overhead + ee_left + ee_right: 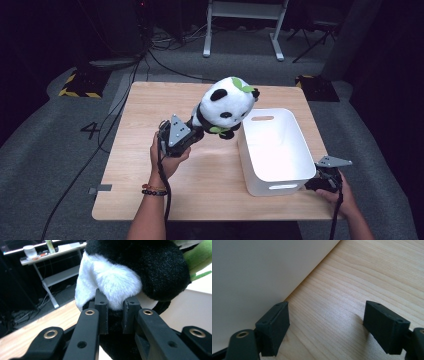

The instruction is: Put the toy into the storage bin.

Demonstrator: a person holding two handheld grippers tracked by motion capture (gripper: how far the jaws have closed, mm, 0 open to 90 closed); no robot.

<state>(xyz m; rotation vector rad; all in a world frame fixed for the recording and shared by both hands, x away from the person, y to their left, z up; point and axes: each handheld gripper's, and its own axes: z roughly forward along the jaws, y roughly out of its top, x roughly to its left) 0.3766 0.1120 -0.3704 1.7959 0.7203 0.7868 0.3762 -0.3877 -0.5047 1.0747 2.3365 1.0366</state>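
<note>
A black-and-white panda plush (226,106) with green leaves hangs above the wooden table (150,120), just left of the white plastic bin (274,150). My left gripper (192,131) is shut on the panda's lower body; in the left gripper view the jaws pinch white and black fur of the panda plush (117,282). My right gripper (320,181) rests low at the bin's near right corner. In the right gripper view the right gripper (327,326) stands open over bare wood, its left jaw close to the bin wall (257,275).
The bin is empty and has handle slots at both ends. Beyond the table lie a grey carpet, cables, a white desk frame (245,25) and yellow-black striped bases (80,82). Bare table shows left of and in front of my left hand.
</note>
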